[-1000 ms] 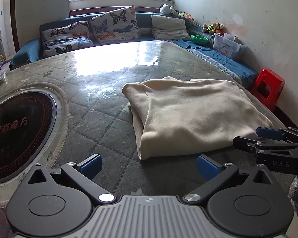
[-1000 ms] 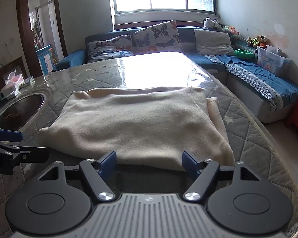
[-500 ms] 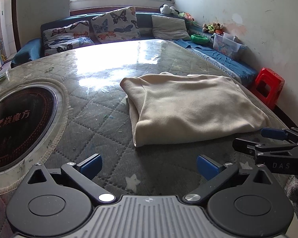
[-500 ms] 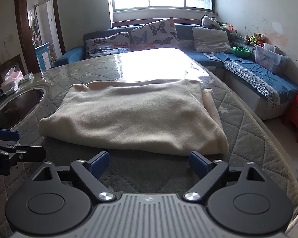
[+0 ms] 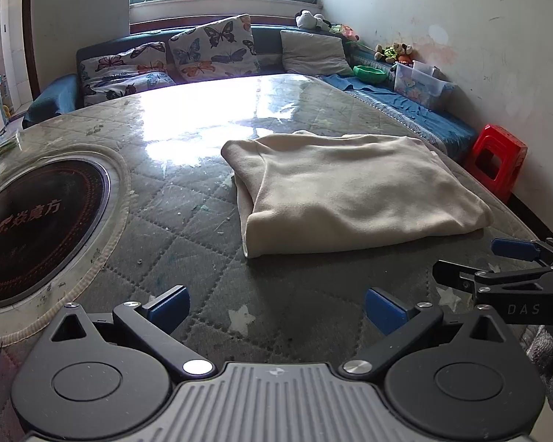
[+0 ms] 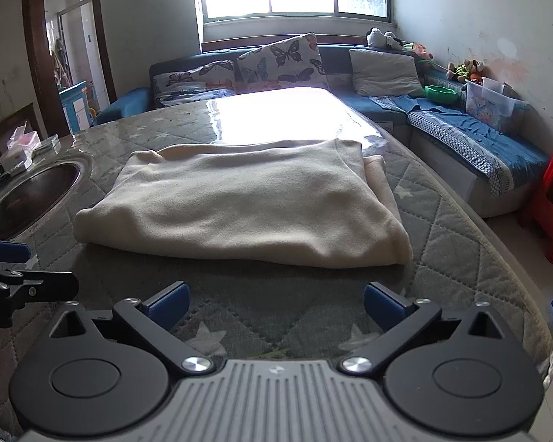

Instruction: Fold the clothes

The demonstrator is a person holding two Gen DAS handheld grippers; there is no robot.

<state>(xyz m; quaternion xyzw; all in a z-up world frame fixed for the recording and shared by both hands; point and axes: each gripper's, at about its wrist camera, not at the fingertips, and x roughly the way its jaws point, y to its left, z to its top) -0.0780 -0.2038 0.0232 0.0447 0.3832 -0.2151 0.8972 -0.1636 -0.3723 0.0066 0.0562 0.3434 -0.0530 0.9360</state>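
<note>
A cream garment lies folded into a thick rectangle on the quilted grey table; it also shows in the right wrist view. My left gripper is open and empty, a short way back from the garment's near left corner. My right gripper is open and empty, just in front of the garment's near edge. Each gripper shows at the side of the other's view: the right one, the left one.
A round dark hob is set into the table at the left. Small boxes sit at the far left edge. A sofa with butterfly cushions runs behind. A red stool stands on the floor at the right.
Both grippers have drawn back from the folded garment toward the near table edge. The right gripper's fingers have opened wider. The garment lies still.
</note>
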